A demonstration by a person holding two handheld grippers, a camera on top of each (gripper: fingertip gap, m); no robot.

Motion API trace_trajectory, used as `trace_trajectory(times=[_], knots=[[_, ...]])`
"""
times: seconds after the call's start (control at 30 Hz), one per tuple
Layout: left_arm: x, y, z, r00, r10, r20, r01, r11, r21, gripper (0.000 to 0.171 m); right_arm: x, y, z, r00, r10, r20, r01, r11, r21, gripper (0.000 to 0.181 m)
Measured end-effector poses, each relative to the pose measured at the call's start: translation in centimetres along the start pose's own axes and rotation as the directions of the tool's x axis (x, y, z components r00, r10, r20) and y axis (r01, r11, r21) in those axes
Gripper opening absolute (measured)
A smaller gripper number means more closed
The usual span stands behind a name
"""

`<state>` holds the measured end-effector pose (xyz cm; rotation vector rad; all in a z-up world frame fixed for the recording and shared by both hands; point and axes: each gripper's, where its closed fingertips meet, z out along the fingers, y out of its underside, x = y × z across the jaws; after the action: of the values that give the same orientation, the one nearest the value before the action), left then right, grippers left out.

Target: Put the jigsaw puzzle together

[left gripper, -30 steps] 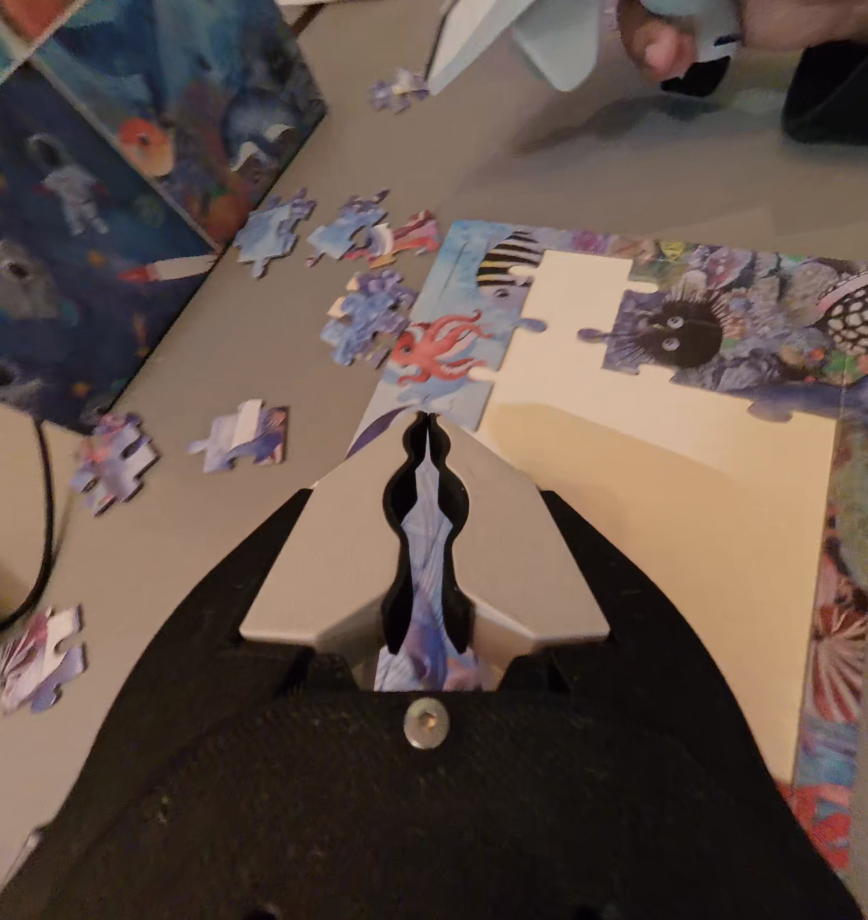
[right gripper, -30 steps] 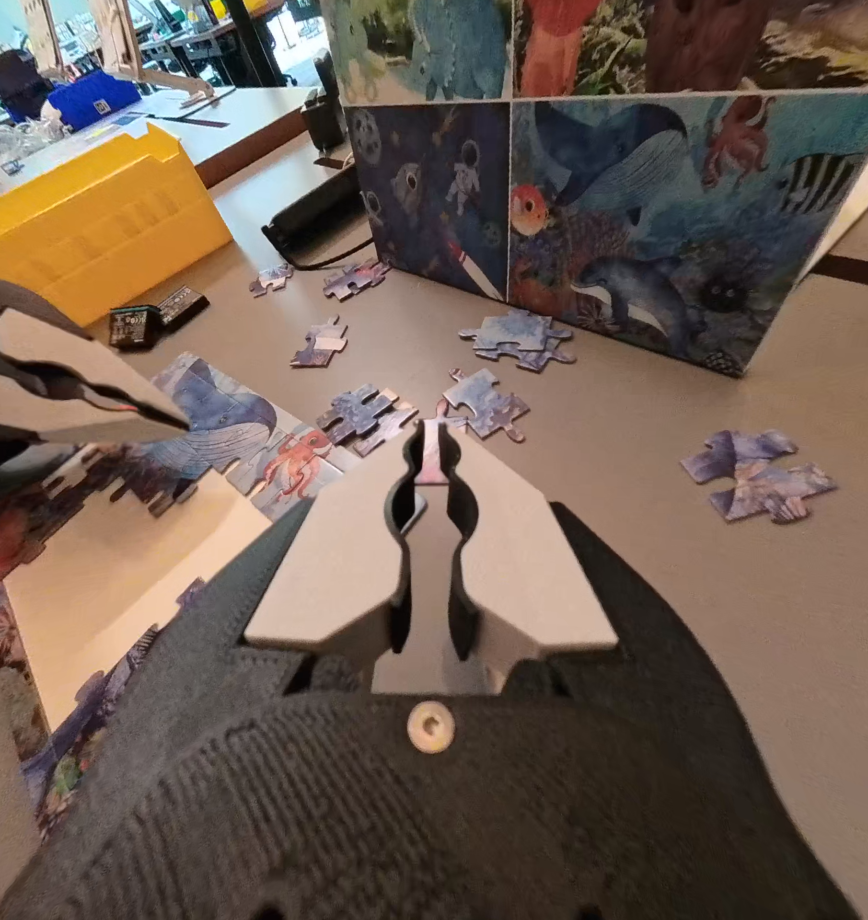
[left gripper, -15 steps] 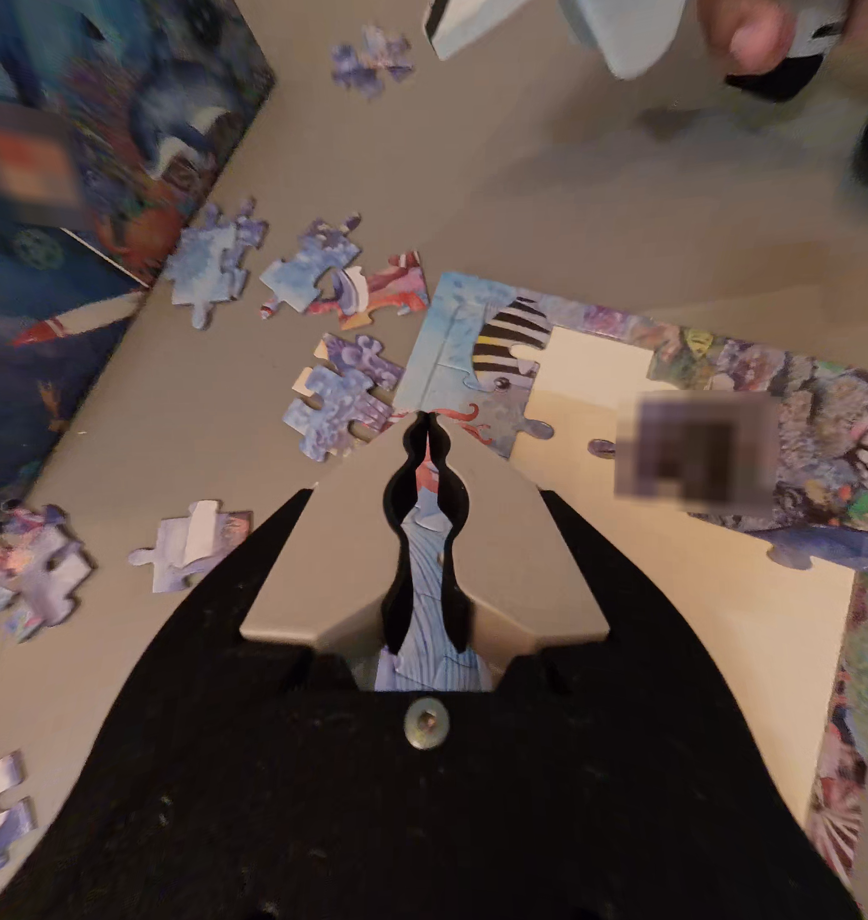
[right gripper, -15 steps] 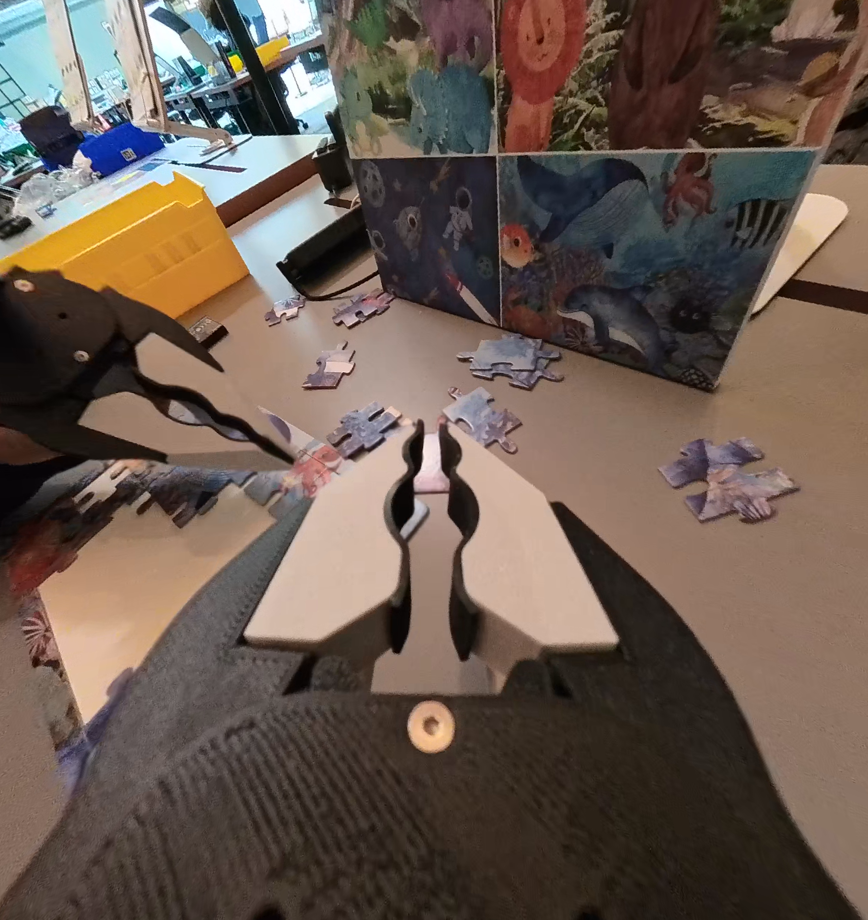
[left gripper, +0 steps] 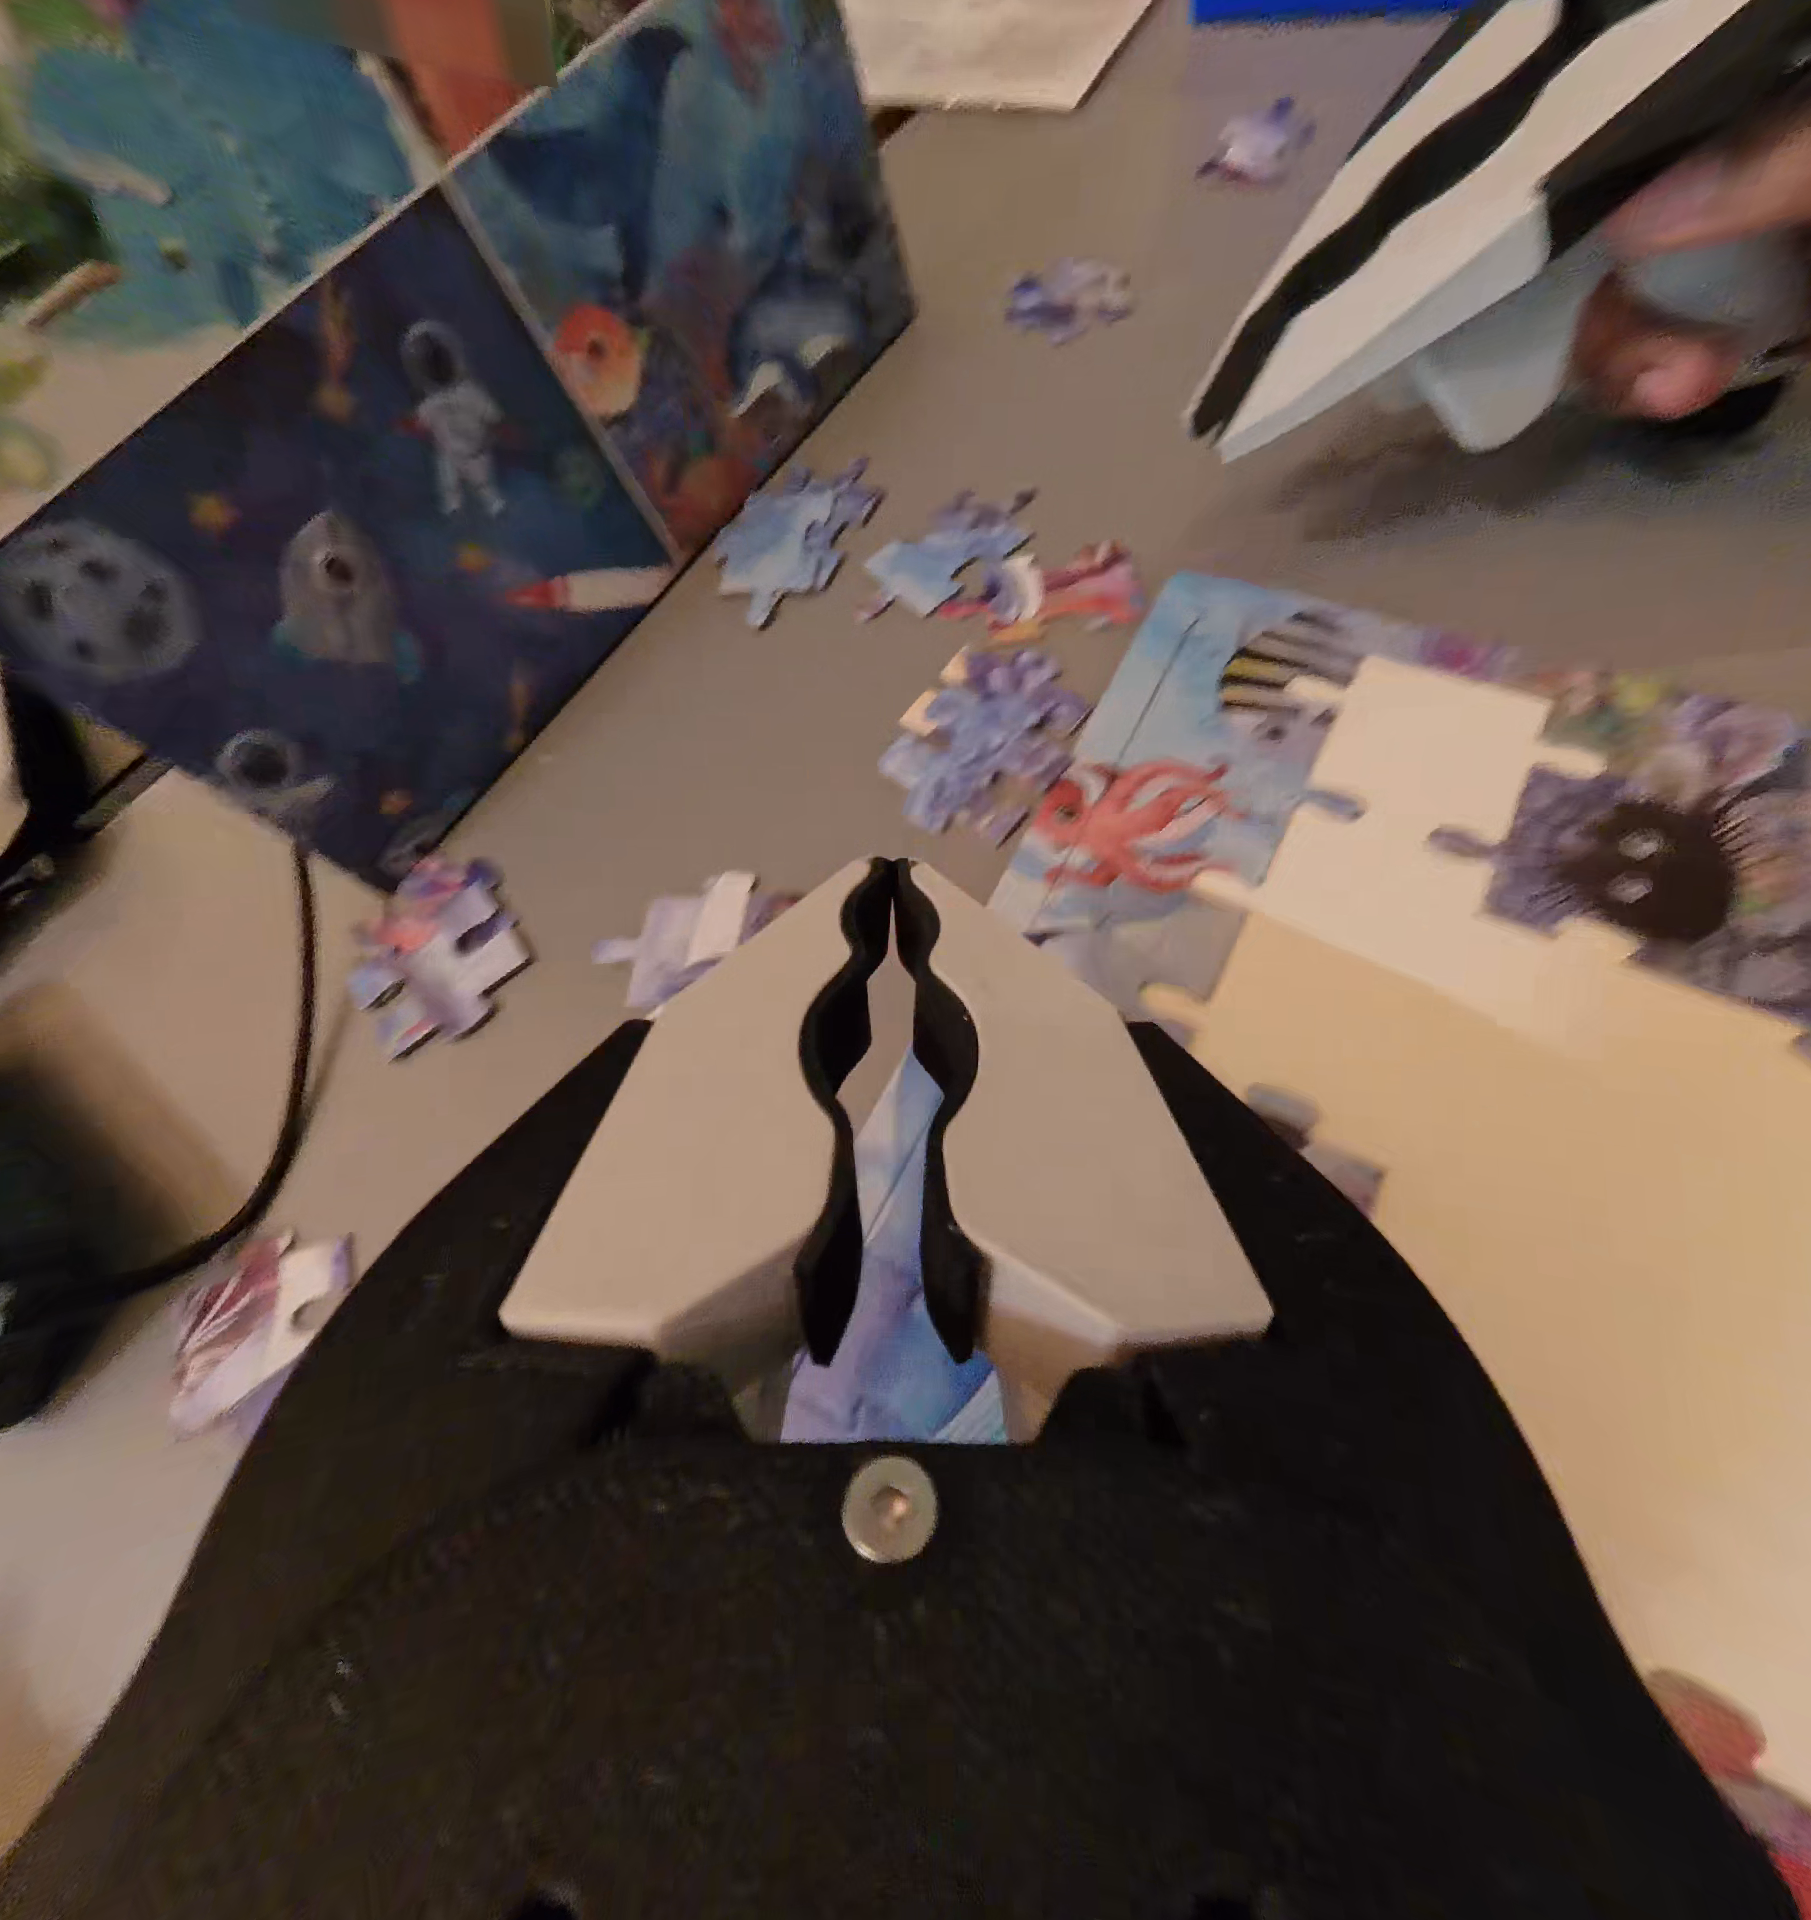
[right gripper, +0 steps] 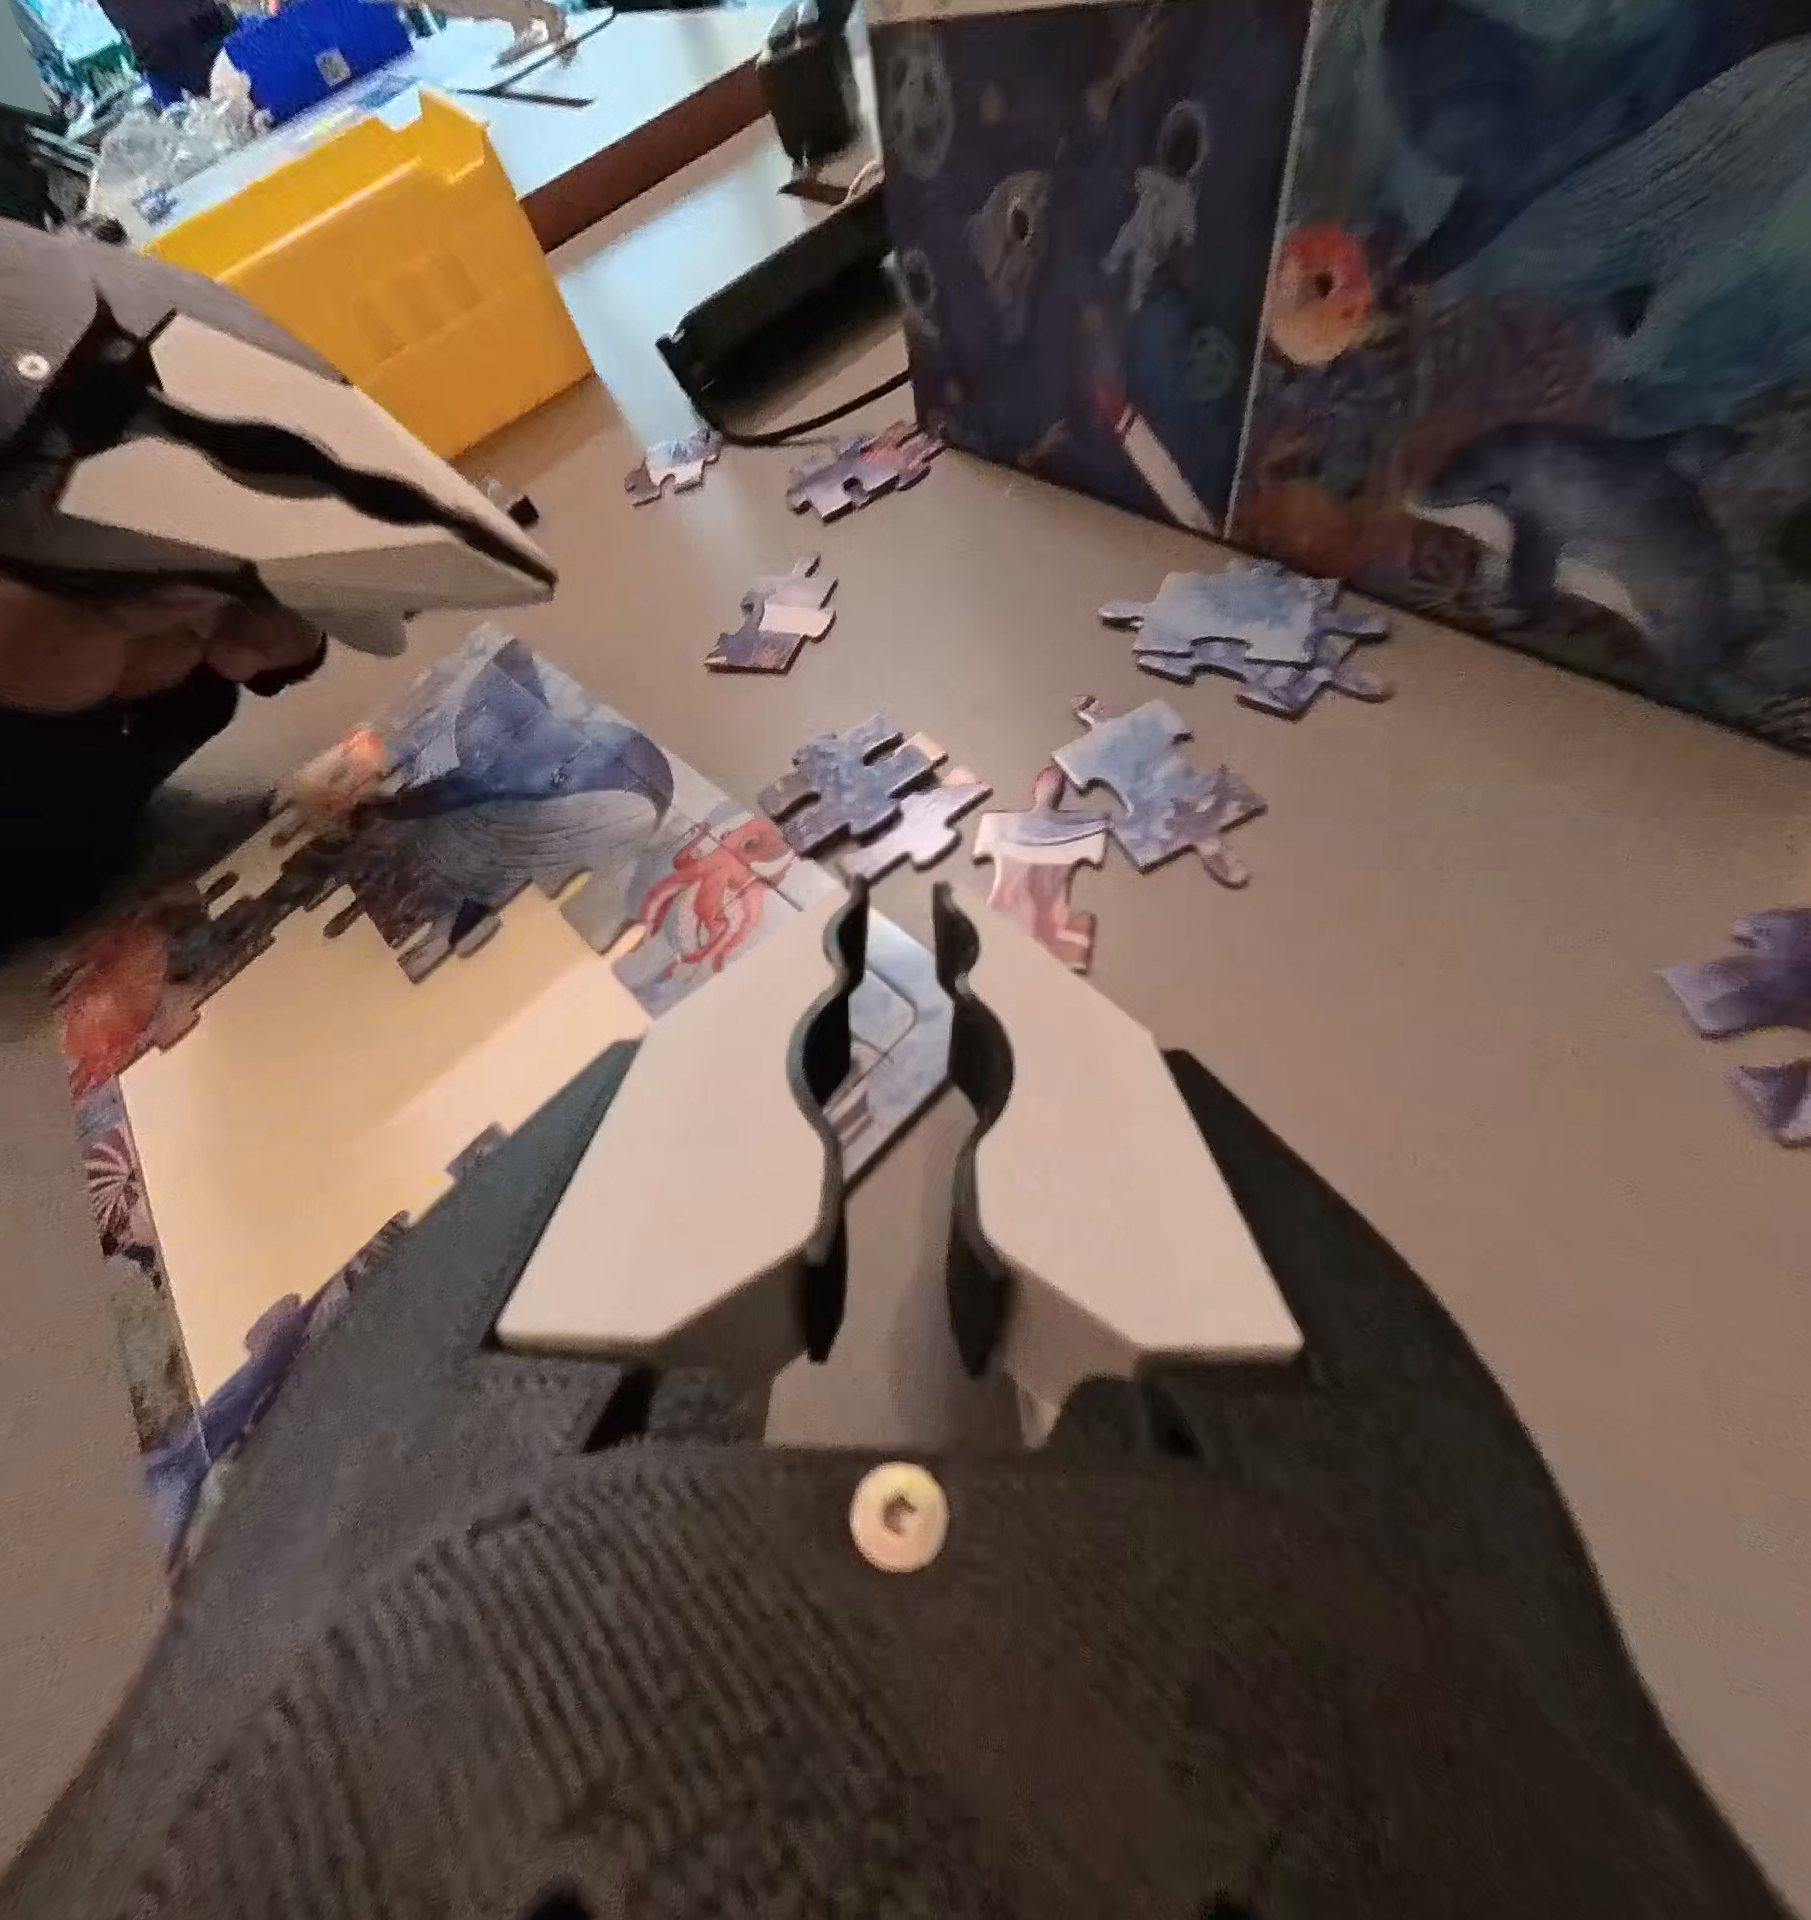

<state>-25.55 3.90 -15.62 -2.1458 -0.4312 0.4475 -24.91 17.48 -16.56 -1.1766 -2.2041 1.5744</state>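
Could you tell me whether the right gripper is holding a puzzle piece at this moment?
No, the right gripper stands open with nothing between its grey fingers, hovering over the corner of the partly assembled sea-themed jigsaw puzzle.

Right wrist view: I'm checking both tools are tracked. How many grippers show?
2. The right gripper fills the lower centre, open over a corner of the puzzle; the left gripper is at upper left, shut, above it.

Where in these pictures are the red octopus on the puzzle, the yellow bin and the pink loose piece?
red octopus (left gripper: pixel 1140 826), left wrist view, on its body.
yellow bin (right gripper: pixel 381 270), right wrist view, on its front wall.
pink loose piece (right gripper: pixel 1041 868), right wrist view, on its middle.
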Motion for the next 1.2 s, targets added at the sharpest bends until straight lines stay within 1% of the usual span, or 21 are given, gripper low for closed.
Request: trace_trajectory(times=[0.07,0.13,0.2,0.27,0.3,0.33,0.37,0.4,0.47,0.57,0.77,0.83,0.9,0.97,1.03,1.07,1.13,1.2], knots=[[-1.2,1.4,-0.4,0.999,0.022,0.040,-0.021,0.999,-0.038,0.000,-1.2,0.9,1.2,0.999,-0.047,0.019,0.048,0.998,-0.051,0.012],[-2.3,1.8,-1.0,0.997,0.030,0.073,-0.027,0.999,-0.038,0.000,-2.8,1.3,2.2,0.993,-0.110,0.046,0.113,0.990,-0.086,0.019],[-3.0,1.9,-1.3,0.997,0.022,0.076,-0.020,0.999,-0.028,0.000,-5.1,1.1,3.2,0.983,-0.156,0.099,0.164,0.984,-0.073,0.027],[-3.3,2.0,-1.5,0.997,0.016,0.071,-0.014,1.000,-0.019,0.000,-7.0,1.0,4.2,0.972,-0.192,0.136,0.202,0.977,-0.065,0.023],[-3.3,2.1,-1.5,0.998,0.014,0.064,-0.013,1.000,-0.018,0.000,-7.2,1.5,4.7,0.968,-0.220,0.120,0.233,0.967,-0.105,0.015],[-3.2,2.2,-1.4,0.998,0.013,0.059,-0.012,1.000,-0.019,0.000,-6.5,2.5,5.2,0.964,-0.254,0.072,0.263,0.948,-0.181,0.001],[-3.1,2.3,-1.3,0.999,0.012,0.052,-0.011,1.000,-0.021,0.000,-5.4,3.9,5.5,0.956,-0.294,0.013,0.286,0.917,-0.277,0.000],[-3.0,2.4,-1.2,0.999,0.015,0.046,-0.014,1.000,-0.026,0.000,-5.0,4.2,5.7,0.951,-0.310,-0.015,0.292,0.909,-0.297,0.000],[-3.0,2.7,-1.1,0.998,0.031,0.050,-0.029,0.999,-0.037,0.000,-5.0,4.2,5.8,0.960,-0.278,-0.023,0.261,0.924,-0.279,0.000],[-3.2,3.1,-0.8,0.998,0.033,0.053,-0.031,0.998,-0.050,0.000,-5.0,4.3,5.7,0.976,-0.217,-0.013,0.204,0.934,-0.292,0.000],[-4.3,3.5,-1.2,0.998,0.005,0.057,-0.002,0.999,-0.053,0.003,-4.9,4.6,5.1,0.967,-0.252,-0.037,0.226,0.916,-0.331,0.000],[-4.9,3.8,-1.5,0.998,-0.003,0.067,0.006,0.998,-0.056,0.005,-4.9,4.8,4.4,0.966,-0.256,-0.021,0.232,0.905,-0.355,0.000],[-5.9,3.9,-1.9,0.995,-0.007,0.096,0.011,0.999,-0.047,0.005,-4.1,4.8,3.4,0.967,-0.251,-0.039,0.222,0.910,-0.351,0.001],[-7.1,3.8,-2.7,0.990,-0.013,0.139,0.016,1.000,-0.021,0.005,-3.1,3.4,2.4,0.981,-0.186,-0.061,0.164,0.949,-0.271,0.018],[-8.3,3.9,-3.4,0.985,-0.037,0.170,0.038,0.999,-0.003,0.005,-2.5,1.7,1.4,0.997,-0.065,-0.029,0.060,0.985,-0.163,0.034],[-8.8,4.0,-3.8,0.983,-0.051,0.178,0.051,0.999,0.004,0.006,-2.2,1.2,1.0,1.000,-0.011,-0.012,0.009,0.992,-0.129,0.039],[-9.5,4.2,-4.5,0.981,-0.069,0.183,0.067,0.998,0.017,0.007,-0.8,1.5,0.6,0.999,0.039,-0.025,-0.042,0.991,-0.124,0.044],[-9.3,4.0,-5.2,0.987,-0.040,0.156,0.035,0.999,0.033,0.008,0.9,2.8,0.6,0.996,0.023,-0.082,-0.037,0.985,-0.170,0.046]])
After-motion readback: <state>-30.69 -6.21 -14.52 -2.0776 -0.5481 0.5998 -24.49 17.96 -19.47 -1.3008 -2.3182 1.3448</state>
